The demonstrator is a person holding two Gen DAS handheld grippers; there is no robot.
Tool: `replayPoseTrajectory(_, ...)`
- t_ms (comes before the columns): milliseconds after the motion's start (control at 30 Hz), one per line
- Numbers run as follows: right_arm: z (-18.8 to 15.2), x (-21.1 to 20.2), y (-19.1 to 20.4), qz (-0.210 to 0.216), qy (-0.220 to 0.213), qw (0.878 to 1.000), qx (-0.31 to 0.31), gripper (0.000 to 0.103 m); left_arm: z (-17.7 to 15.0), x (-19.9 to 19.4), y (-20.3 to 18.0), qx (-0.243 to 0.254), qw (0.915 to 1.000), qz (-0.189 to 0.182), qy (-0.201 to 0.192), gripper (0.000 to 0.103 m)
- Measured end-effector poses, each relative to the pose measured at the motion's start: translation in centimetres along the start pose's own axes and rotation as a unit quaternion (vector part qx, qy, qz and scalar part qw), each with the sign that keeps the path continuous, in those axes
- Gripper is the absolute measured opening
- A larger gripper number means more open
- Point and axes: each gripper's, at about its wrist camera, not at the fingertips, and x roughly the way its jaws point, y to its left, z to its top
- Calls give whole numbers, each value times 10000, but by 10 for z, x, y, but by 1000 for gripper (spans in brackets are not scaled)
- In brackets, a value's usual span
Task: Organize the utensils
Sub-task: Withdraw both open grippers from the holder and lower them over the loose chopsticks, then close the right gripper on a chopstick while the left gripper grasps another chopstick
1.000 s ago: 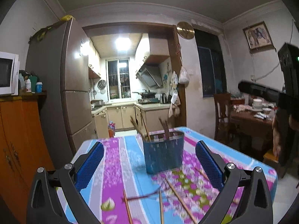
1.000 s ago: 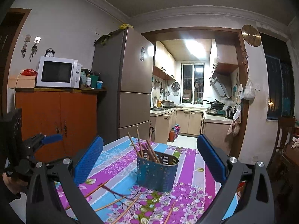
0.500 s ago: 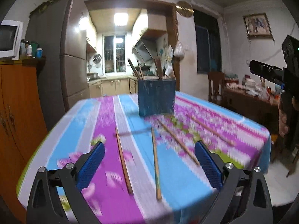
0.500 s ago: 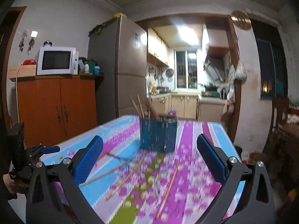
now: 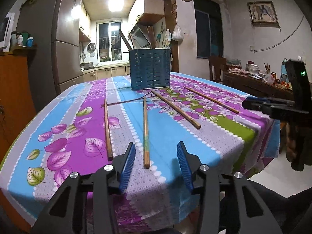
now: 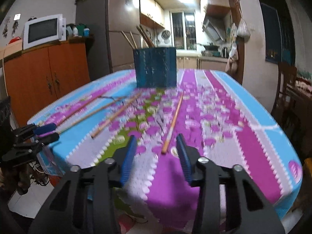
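Blue perforated plastic forms the utensil holder point(image 5: 150, 69), which stands upright toward the far end of the tabletop point(image 5: 224, 136), with several chopsticks already leaning out of its top. The tabletop is covered by a cloth striped in purple, light blue and green with leaf prints. Four wooden chopsticks are laid loose on the cloth between the holder and the near edge. In the left wrist view, the leftmost chopstick point(image 5: 107, 130) lies just left of the second chopstick point(image 5: 145, 130), whose near end is framed between the blue pads of the left claw point(image 5: 156, 160); the pads are parted narrowly and nothing is gripped. A third chopstick point(image 5: 175, 108) and a fourth chopstick point(image 5: 210, 99) are angled off to the right, apart from each other. In the blurred right wrist view, the right claw point(image 6: 157, 152) is seen low at the near edge, its pads likewise a narrow gap apart and holding nothing, with the near tip of the fourth chopstick between them but untouched. Each claw is visible at the side of the other's view. A fridge point(image 6: 117, 29) and an orange cabinet point(image 6: 39, 72) with a microwave point(image 6: 43, 30) on top are seen beyond the far left.
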Motion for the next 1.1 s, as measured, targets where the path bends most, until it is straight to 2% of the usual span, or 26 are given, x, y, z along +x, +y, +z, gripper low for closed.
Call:
replayPoseTrajectory(100,-9,10,-2,-43,151,9999,51,25,-3,3,-1,18,10000,-6,26,41)
replayPoseTrajectory(333,-9,23,-1,-214,105,9997,84,20,-2,6,0,-58,10000,2,-73,30)
replayPoseTrajectory(1100,-17,26,3,-509,-343,9981,-42,18,-14,9,-1,-87,9985,130,-524,31)
